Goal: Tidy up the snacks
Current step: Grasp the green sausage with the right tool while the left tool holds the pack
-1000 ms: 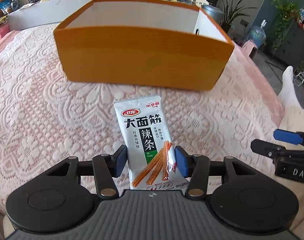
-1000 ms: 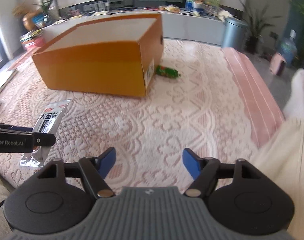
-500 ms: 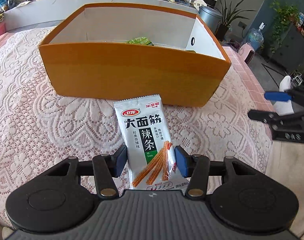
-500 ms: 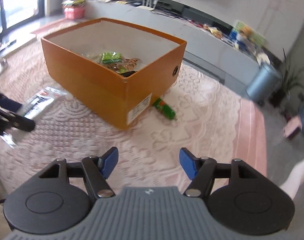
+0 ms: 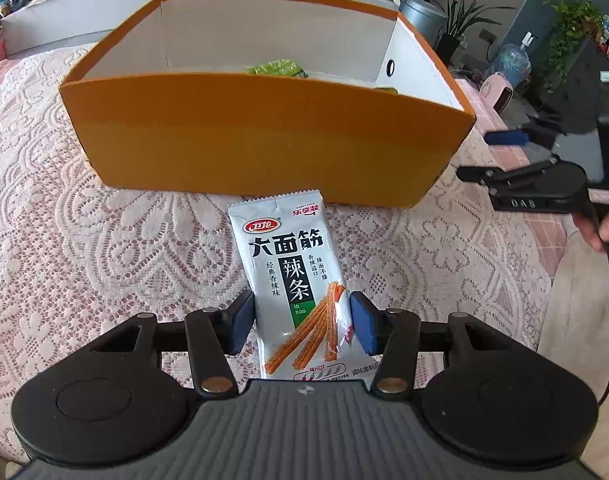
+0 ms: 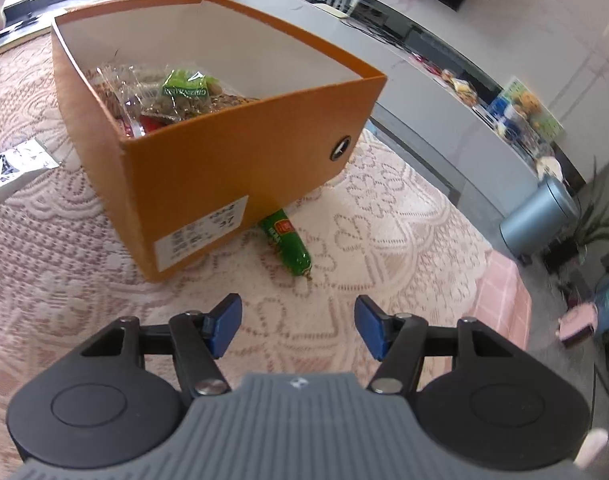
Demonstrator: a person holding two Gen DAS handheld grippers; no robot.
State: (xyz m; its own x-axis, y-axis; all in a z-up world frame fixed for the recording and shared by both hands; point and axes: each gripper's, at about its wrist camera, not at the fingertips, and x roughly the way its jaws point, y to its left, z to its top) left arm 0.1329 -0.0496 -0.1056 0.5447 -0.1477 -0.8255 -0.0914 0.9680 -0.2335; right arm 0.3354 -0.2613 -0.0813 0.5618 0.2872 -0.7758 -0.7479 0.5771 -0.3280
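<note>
We hold the left gripper (image 5: 300, 322) clamped on the lower part of the silver packet (image 5: 294, 280), so most of the packet sticks forward toward the orange box (image 5: 264, 148) where it presumably belongs. The box already holds several snacks (image 6: 172, 98). Our right gripper (image 6: 298, 326) is spread and empty, aimed at the green sausage (image 6: 286, 242) lying on the lace cloth (image 6: 384, 216) against the box's end, likely our next pick.

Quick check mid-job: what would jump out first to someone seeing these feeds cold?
The orange box on the lace cloth, with snacks inside. The silver packet is clamped in the left tongs, just before the box. A green sausage lies by the box's corner, ahead of the open right tongs.
</note>
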